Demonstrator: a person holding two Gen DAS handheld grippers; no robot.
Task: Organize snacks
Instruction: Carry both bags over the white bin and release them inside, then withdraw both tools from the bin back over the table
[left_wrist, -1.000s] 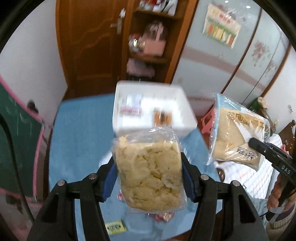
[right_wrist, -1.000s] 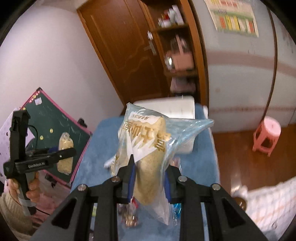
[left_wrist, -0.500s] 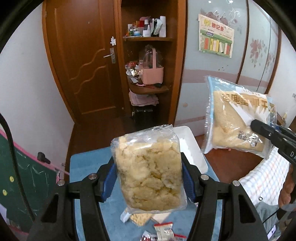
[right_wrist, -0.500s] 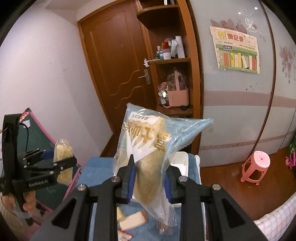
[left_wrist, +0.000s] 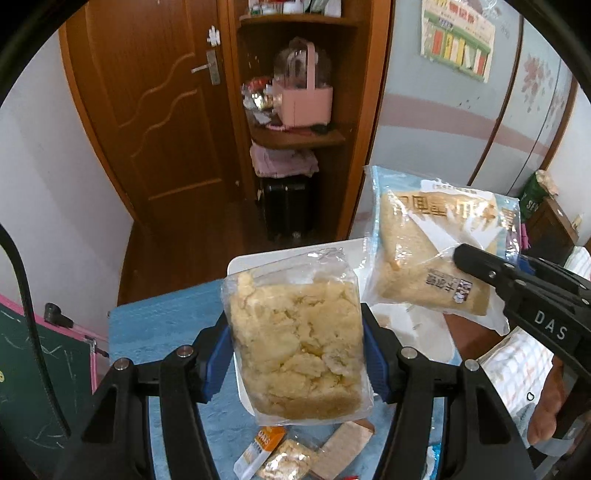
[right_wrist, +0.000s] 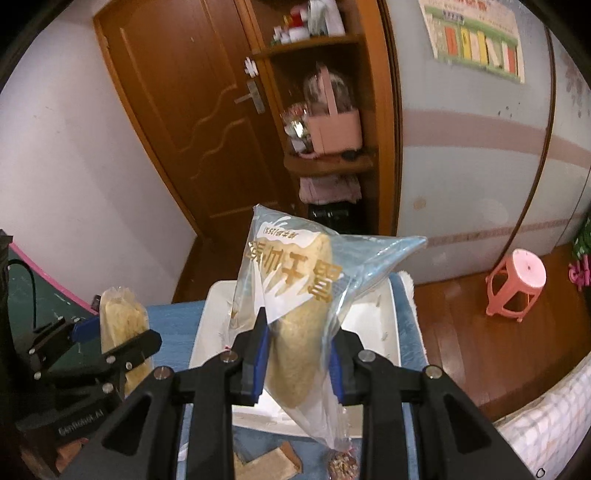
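Left hand-held gripper (left_wrist: 295, 343) clamps clear plastic bag of pale crumbly snack (left_wrist: 295, 343), held above near edge of white rectangular foam tray (right_wrist: 373, 325). Right hand-held gripper (right_wrist: 297, 354) grips light-blue printed bag of tan crackers (right_wrist: 295, 306), also over tray. Neither bag placed yet. Small packets (left_wrist: 288, 458) lie on blue worktop (left_wrist: 162, 325) just before tray, unsorted. Judgement: early stage, most sorting left.
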